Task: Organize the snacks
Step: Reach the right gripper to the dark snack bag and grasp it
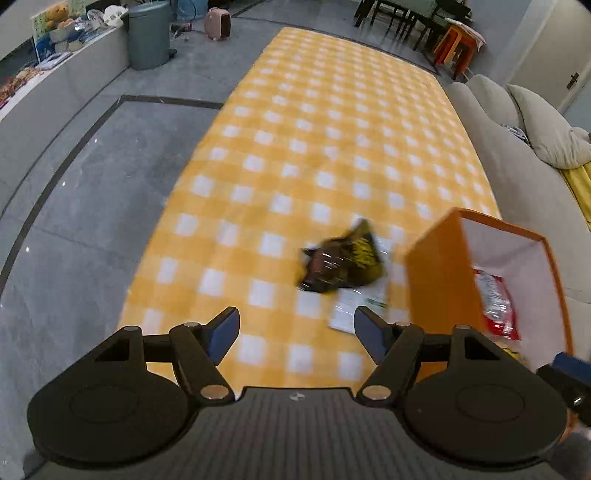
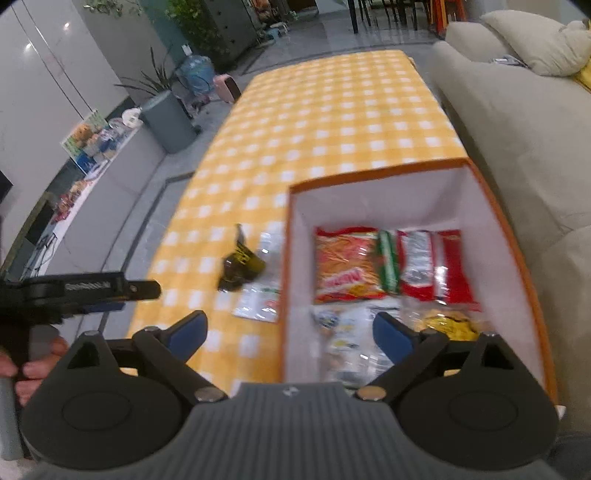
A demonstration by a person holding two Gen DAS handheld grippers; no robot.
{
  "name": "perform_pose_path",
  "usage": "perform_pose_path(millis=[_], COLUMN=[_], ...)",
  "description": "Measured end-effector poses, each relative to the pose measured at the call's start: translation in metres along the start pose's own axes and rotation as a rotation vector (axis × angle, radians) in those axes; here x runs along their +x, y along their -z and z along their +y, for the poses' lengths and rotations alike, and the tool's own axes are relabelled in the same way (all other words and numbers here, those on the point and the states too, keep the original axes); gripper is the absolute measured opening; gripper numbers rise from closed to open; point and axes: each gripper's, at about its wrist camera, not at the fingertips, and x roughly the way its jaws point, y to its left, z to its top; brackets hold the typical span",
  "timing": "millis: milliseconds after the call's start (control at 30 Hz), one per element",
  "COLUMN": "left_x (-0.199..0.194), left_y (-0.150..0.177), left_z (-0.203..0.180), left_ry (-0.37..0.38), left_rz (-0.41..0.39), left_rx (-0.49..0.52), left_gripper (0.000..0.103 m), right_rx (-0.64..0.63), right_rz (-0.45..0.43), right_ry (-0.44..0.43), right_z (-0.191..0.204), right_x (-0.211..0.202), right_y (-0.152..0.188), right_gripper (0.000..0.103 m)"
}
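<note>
An orange box (image 2: 517,236) with a white inside stands on the yellow checked tablecloth (image 2: 332,110) and holds several snack packs, among them an orange pack (image 2: 347,266) and red packs (image 2: 436,266). Left of the box lie a dark brown-and-yellow snack bag (image 1: 341,262) (image 2: 242,267) and a white packet (image 1: 351,306) (image 2: 260,302). My left gripper (image 1: 297,334) is open and empty, just short of the two loose packs. My right gripper (image 2: 290,334) is open and empty, over the box's near left wall. The box also shows in the left wrist view (image 1: 436,280).
A beige sofa (image 2: 517,129) runs along the table's right side. Grey tiled floor (image 1: 92,184) lies left of the table, with a grey bin (image 1: 147,35) and a pink heater (image 1: 218,23) farther off. Dining chairs (image 1: 402,18) stand beyond the table's far end.
</note>
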Motion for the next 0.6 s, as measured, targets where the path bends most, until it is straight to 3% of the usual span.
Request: perform_pose_path(millis=[100, 233, 433, 600], left_x=[0.012, 0.034, 0.068, 0.086], left_y=[0.004, 0.01, 0.016, 0.015], left_z=[0.023, 0.039, 0.05, 0.052], left_ry=[0.004, 0.083, 0.121, 0.123], left_rz=[-0.043, -0.053, 0.004, 0.051], left_rx=[-0.01, 0.008, 0.02, 0.019], left_gripper=[0.083, 0.083, 0.083, 0.083], right_rx=[-0.026, -0.055, -0.141, -0.186], right_rz=[-0.035, -0.061, 0.029, 0.091], right_ry=[0.006, -0.001, -0.027, 0.008], right_z=[0.022, 0.044, 0.065, 0.074], right_x=[0.012, 0.036, 0.084, 0.126], right_y=[0.003, 0.005, -0.011, -0.042], right_gripper=[0.081, 0.073, 0.068, 0.068])
